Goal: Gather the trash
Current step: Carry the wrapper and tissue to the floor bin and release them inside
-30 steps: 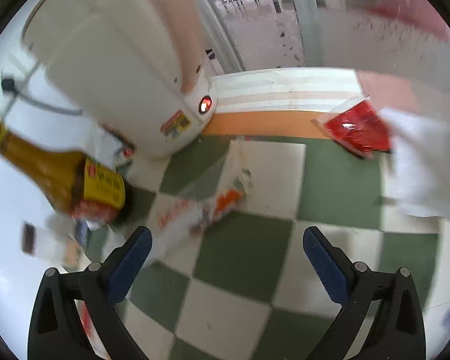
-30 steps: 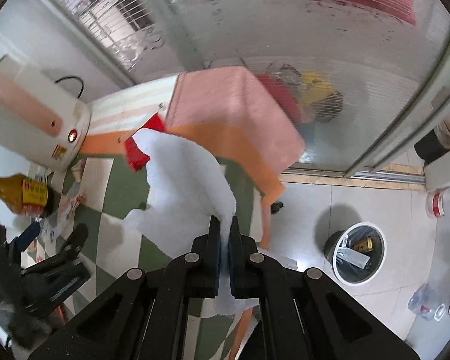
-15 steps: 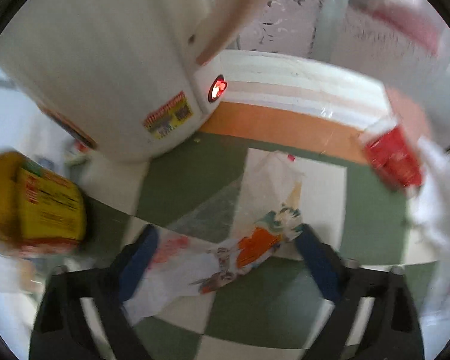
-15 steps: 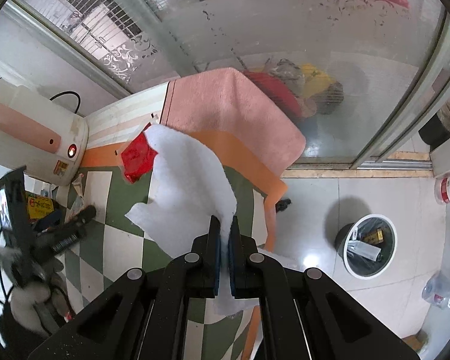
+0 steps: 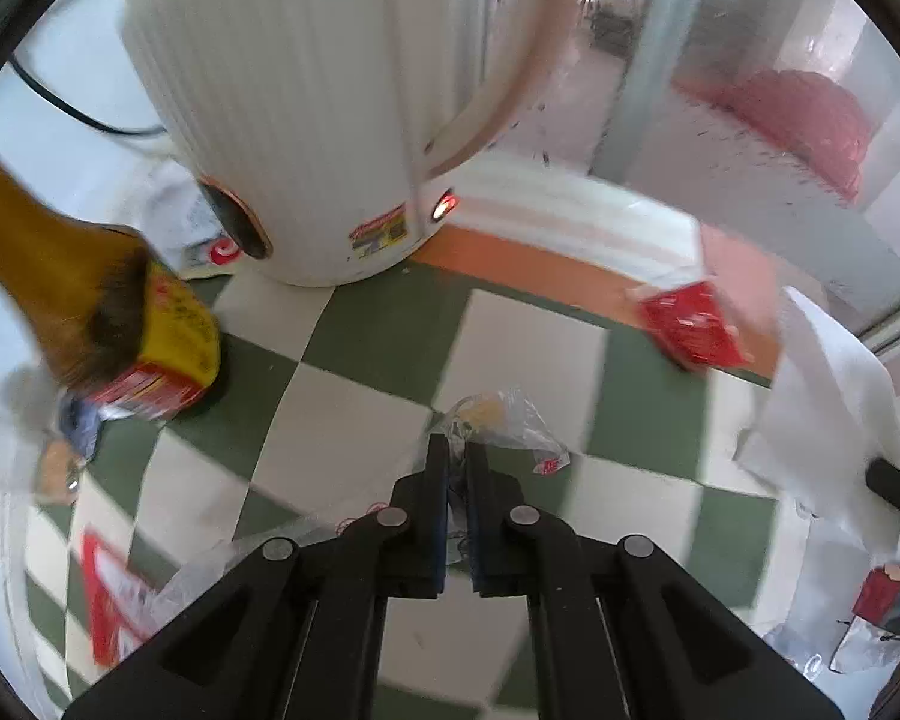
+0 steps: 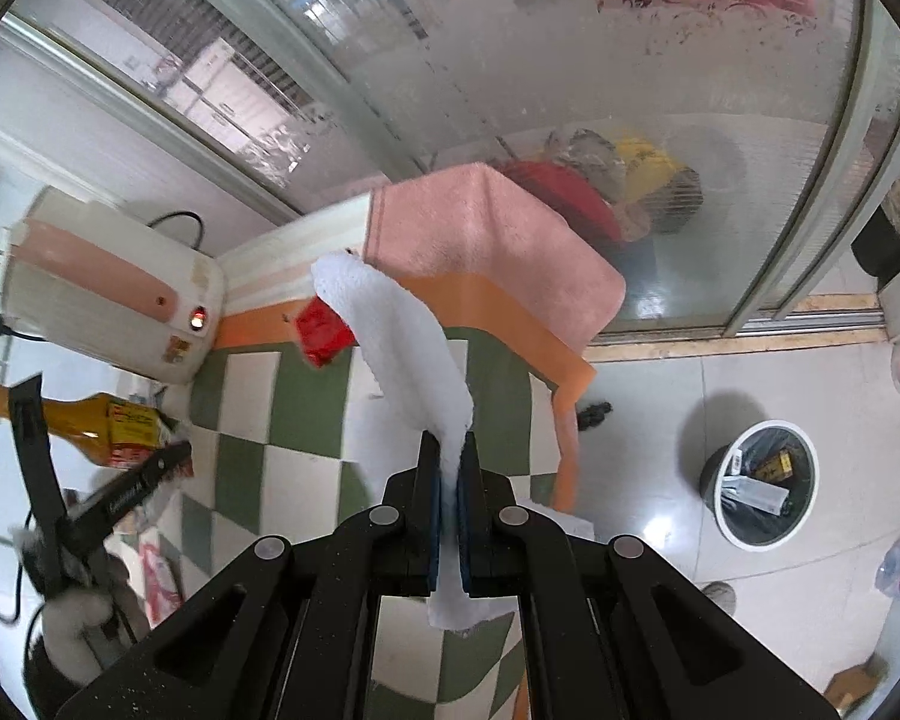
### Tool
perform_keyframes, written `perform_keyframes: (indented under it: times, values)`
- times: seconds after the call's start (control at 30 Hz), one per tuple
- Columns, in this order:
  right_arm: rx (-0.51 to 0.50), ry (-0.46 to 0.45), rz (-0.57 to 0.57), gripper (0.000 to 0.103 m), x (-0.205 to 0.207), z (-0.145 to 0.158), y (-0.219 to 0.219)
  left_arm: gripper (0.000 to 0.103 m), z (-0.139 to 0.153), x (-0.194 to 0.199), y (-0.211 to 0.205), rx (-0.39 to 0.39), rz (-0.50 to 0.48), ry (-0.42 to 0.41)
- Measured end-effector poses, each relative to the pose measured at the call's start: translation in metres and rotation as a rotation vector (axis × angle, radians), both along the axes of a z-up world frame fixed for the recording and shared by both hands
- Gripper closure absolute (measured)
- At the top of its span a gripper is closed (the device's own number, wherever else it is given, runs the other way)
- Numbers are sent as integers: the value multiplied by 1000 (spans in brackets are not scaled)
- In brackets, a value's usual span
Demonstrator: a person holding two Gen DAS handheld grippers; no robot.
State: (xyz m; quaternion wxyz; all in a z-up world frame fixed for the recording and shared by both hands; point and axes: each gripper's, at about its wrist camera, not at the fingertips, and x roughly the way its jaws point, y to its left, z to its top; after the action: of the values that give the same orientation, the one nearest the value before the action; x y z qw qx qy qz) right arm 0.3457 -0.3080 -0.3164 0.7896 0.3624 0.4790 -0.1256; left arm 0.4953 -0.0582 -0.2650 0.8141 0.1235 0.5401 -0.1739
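Left gripper point(image 5: 457, 456) clamped on wrapper point(image 5: 498, 420), pointing 12 o'clock; right gripper point(image 6: 449, 456) pinching tissue point(image 6: 402, 336), likewise 12 o'clock.

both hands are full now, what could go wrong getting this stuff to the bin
The left hand-held gripper pinches only an edge of the clear plastic wrapper, so it could slip out.

The white tissue in the right hand-held gripper hangs loose and may catch on something.

The trash bin sits on the floor off the table; a drop could miss it.

A white heater point(image 6: 108, 288) stood on the checked tablecloth point(image 5: 390, 330) beside a brown sauce bottle point(image 6: 99, 429); a pink towel point(image 6: 486, 252) lay near the glass door point(image 6: 510, 60).
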Motion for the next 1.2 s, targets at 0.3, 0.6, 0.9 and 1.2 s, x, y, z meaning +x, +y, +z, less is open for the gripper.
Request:
perform_keyframes:
  times: [0.3, 0.6, 0.9, 1.2]
  values:
    - [58, -37, -109, 99, -118, 14, -68, 101, 27, -122, -83, -183, -104, 166]
    - [87, 214, -333, 99, -310, -99, -170, 100, -74, -242, -261, -273, -282, 520]
    - [213, 374, -476, 99, -406, -312, -243, 100, -321, -300, -402, -162, -231, 791]
    - [258, 425, -413, 99, -386, -508, -293, 99, -512, -311, -437, -39, -203, 849]
